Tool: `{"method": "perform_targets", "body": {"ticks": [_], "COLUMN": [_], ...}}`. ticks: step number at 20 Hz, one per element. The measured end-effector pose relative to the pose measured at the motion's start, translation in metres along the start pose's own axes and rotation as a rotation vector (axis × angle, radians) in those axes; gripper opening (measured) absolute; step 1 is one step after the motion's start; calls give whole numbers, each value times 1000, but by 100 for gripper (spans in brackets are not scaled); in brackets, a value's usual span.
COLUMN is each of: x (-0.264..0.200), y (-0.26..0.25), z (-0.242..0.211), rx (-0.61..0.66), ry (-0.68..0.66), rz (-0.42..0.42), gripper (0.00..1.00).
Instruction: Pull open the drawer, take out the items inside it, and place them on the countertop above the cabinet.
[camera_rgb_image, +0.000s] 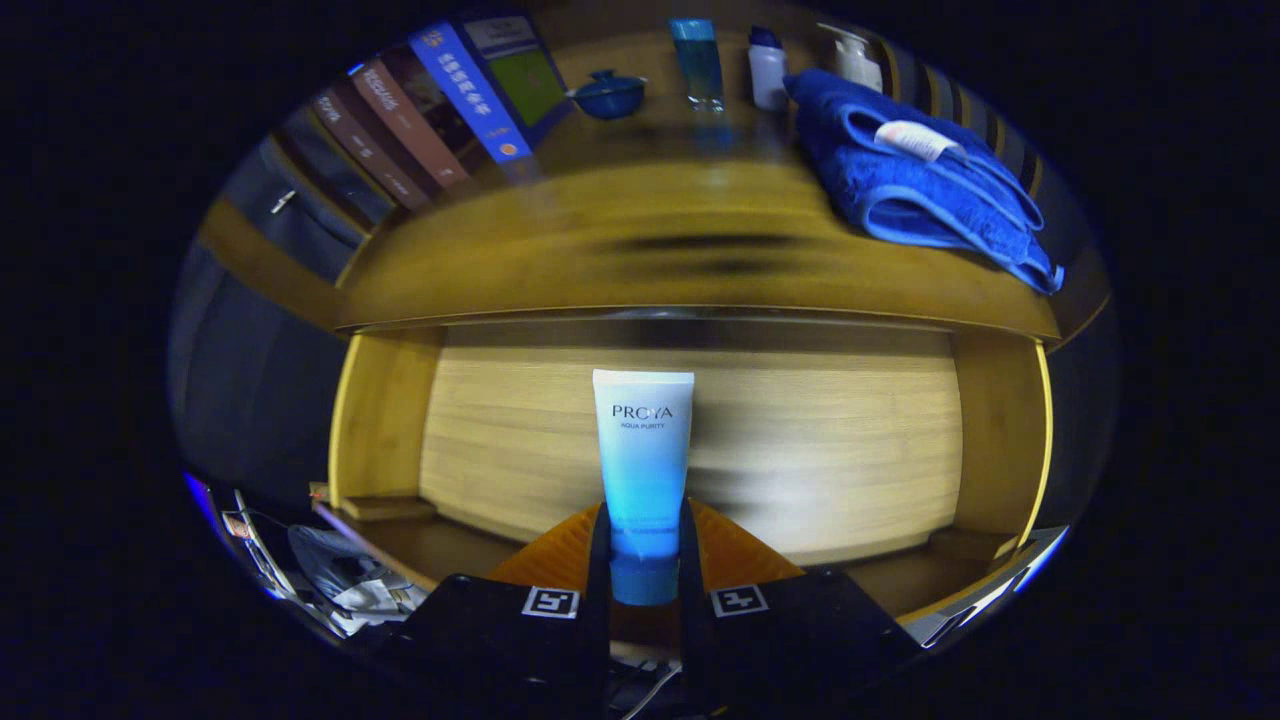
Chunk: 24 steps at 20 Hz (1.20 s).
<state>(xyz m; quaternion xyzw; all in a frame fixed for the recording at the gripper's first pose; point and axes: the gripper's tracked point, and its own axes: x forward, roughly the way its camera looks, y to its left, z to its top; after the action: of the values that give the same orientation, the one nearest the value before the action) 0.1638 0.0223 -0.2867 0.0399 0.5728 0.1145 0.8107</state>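
Note:
A white-to-blue tube (643, 470) with a blue cap stands upright between my fingers, cap end down. My gripper (644, 560) is shut on the tube, both fingers pressing its lower part near the cap. Behind the tube lies the open wooden drawer (830, 470), its pale bottom and side walls showing. Above the drawer runs the wooden countertop (640, 260) of the cabinet.
On the countertop lie a folded blue towel (920, 180) to the right, several leaning books (430, 110) to the left, a blue lidded bowl (608, 95), a blue bottle (697, 62), a white bottle (767, 68) and a pump bottle (856, 58) at the back.

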Motion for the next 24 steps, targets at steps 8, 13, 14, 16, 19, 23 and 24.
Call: {"method": "perform_targets", "body": {"ticks": [8,13,14,16,19,23,24], "x": [-76,-52,-44,-24,0,15,19], "y": [37,11,6,1,2,-7,-10], "z": [58,135,144,154,161,172,176], "rx": [-71,-40,-32,-15,-8,13,19], "ry": [-87,-140,-134,-117,-84,-80,-81], "rz": [49,-116,-148,-192,-215,-261,-271], "gripper": [33,33,33,33,33,33,33]}}
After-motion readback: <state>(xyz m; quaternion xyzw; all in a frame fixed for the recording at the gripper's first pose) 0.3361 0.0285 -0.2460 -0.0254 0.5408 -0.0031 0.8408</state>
